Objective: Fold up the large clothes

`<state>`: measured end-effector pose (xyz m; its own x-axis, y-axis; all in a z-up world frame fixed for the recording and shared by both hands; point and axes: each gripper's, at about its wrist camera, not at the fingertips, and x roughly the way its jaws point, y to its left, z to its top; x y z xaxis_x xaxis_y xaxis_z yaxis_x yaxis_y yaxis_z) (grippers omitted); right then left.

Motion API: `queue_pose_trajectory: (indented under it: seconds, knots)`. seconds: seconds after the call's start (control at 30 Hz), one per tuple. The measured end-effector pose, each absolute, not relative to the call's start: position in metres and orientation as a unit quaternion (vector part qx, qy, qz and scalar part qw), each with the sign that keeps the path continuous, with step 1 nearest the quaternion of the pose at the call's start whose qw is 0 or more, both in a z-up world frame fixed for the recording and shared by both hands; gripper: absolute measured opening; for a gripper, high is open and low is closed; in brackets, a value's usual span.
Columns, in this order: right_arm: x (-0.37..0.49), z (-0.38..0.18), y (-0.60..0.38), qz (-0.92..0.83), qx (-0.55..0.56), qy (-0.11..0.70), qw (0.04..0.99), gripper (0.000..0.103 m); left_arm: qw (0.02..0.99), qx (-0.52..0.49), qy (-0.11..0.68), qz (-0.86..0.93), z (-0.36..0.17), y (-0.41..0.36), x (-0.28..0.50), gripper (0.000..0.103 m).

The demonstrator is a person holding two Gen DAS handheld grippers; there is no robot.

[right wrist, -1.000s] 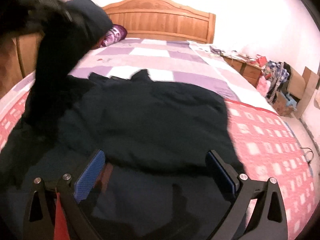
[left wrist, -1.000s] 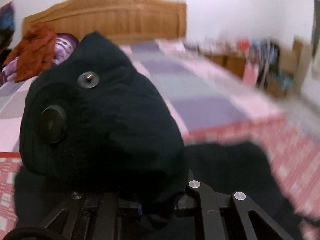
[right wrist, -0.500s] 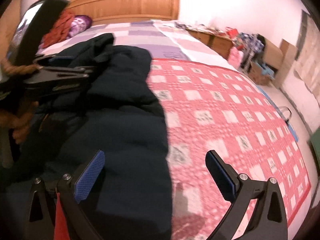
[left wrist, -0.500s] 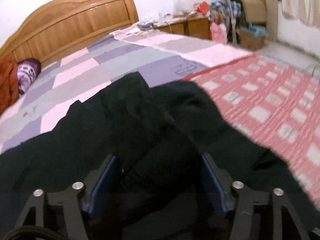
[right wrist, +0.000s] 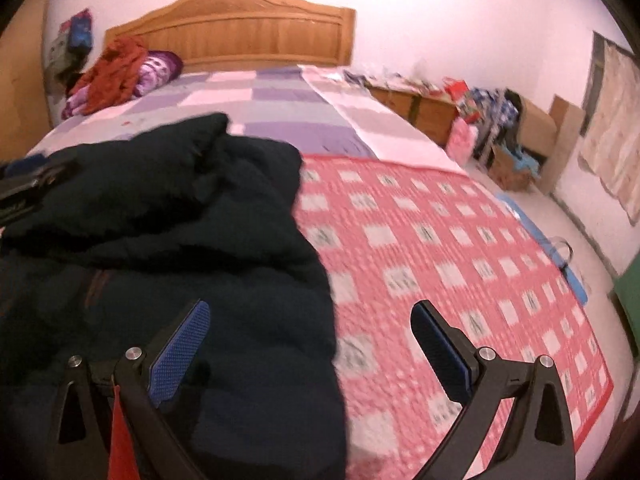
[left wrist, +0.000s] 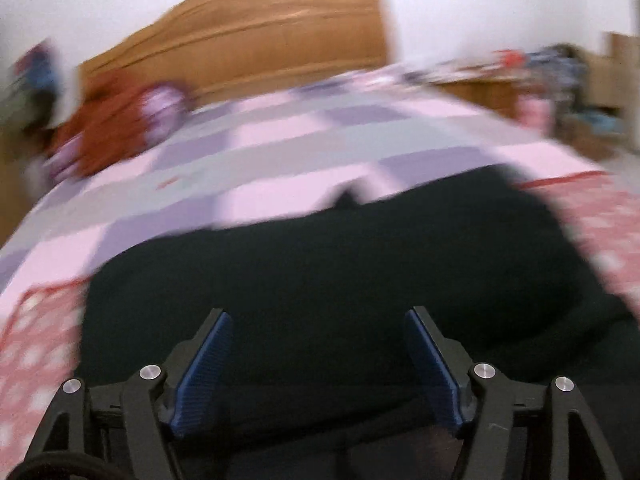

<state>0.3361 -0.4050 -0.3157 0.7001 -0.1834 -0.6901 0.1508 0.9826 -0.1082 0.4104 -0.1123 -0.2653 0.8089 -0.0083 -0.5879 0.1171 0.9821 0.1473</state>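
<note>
The bed (right wrist: 280, 92) is filling most of both views, with its wooden headboard (right wrist: 240, 32) standing across the upper centre of each frame. A purple, pink and grey checked bedsheet (left wrist: 320, 136) is covering the far half of the bed. A red and white checked quilt (right wrist: 460, 248) is covering the near half, running down the right side of the right wrist view.

The dark padded jacket (right wrist: 168, 240) is lying on the bed, partly on the quilt and partly on the bedsheet. In the right wrist view it is occupying the left half of the frame, with a bulky fold bunching up at centre left. In the left wrist view the jacket (left wrist: 340, 280) is spreading across the lower centre; this view is blurred.

An orange garment (right wrist: 116, 72) and a purple patterned bundle (right wrist: 160, 66) are lying together at the upper left, near the headboard. A low wooden cabinet (right wrist: 420, 108) and cardboard boxes (right wrist: 536, 128) are standing beside the bed at the upper right.

The left tongs (left wrist: 318, 364) are standing spread, having just been opening, with the blue pads (left wrist: 204, 372) clear of the jacket fabric lying beyond them. They are also entering the left edge of the right wrist view (right wrist: 24, 188).

The right tongs (right wrist: 310, 350) are standing spread and gripping nothing, positioned over the jacket's right edge at the bottom of the frame.
</note>
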Motion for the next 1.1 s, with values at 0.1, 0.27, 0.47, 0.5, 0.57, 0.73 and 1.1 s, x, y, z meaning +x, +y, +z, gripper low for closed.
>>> queue_pose_trajectory:
  seconds: [0.1,0.27,0.47,0.5,0.57,0.73,1.1]
  knots:
    - [0.355,-0.306,-0.380,-0.067,-0.030,0.361,0.930,0.102,0.944,0.083,0.316,0.036,-0.266,-0.060,0.425,0.075]
    - [0.414,-0.286,-0.329,-0.023,-0.038,0.325,0.945,0.102,0.941,0.046,0.325,0.085,-0.263,-0.009,0.469,0.075]
    - [0.503,-0.287,-0.251,0.009,-0.088,0.316,0.944,0.102,0.904,0.059,0.414,0.092,-0.314,0.002,0.522,0.078]
    - [0.516,-0.296,-0.246,0.007,-0.102,0.331,0.938,0.102,0.897,0.071,0.427,0.091,-0.327,0.003,0.525,0.081]
    - [0.544,-0.340,-0.258,-0.043,-0.131,0.405,0.904,0.102,0.899,0.065,0.425,0.085,-0.337,0.012,0.522,0.091]
    - [0.532,-0.380,-0.341,-0.070,-0.014,0.445,0.893,0.102,0.897,0.044,0.433,0.075,-0.348,0.034,0.512,0.098]
    - [0.539,-0.390,-0.335,-0.063,-0.048,0.444,0.892,0.102,0.886,0.038,0.452,0.096,-0.350,0.073,0.506,0.097]
